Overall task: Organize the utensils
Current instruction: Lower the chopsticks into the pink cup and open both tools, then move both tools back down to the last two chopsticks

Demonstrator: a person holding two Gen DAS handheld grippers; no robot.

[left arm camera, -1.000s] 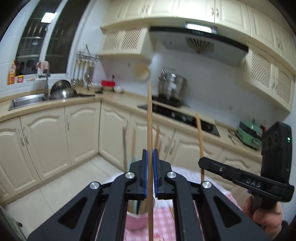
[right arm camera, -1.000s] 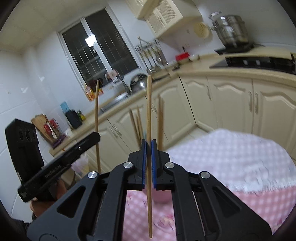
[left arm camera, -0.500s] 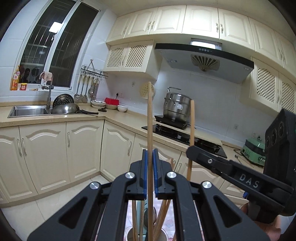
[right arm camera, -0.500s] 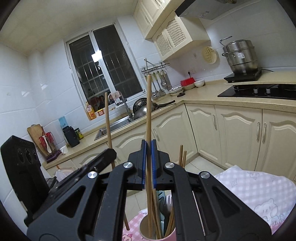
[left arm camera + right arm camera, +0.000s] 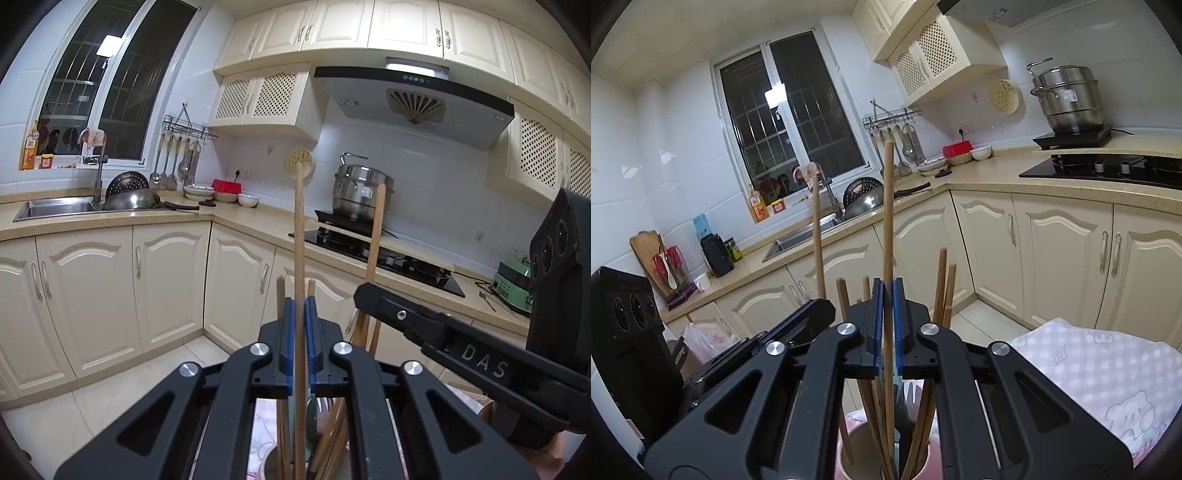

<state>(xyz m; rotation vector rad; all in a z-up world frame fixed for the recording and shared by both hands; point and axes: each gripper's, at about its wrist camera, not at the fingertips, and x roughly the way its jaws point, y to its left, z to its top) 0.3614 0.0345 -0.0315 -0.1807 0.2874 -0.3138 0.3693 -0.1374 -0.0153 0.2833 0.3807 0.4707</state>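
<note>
My left gripper (image 5: pixel 300 314) is shut on a light wooden chopstick (image 5: pixel 299 236) held upright, its lower end going down into a utensil cup (image 5: pixel 271 467) below. My right gripper (image 5: pixel 887 295) is shut on another light chopstick (image 5: pixel 887 206), also upright over the pink cup (image 5: pixel 849 461), which holds several darker chopsticks (image 5: pixel 940 288) and a utensil with a teal handle. The right gripper also shows at the right of the left wrist view (image 5: pixel 373 295) with its chopstick (image 5: pixel 375 236). The left gripper shows at the left of the right wrist view (image 5: pixel 822 308).
A pink checked cloth (image 5: pixel 1108 373) covers the table under the cup. Beyond are cream kitchen cabinets (image 5: pixel 170 288), a sink (image 5: pixel 55 207) with pans, a hob (image 5: pixel 373 254) with a steel pot (image 5: pixel 362 192), and a floor (image 5: pixel 110 387) below.
Both grippers have come lower and closer to the cup with their chopsticks. The cup and its chopsticks now show larger between the fingers in both views.
</note>
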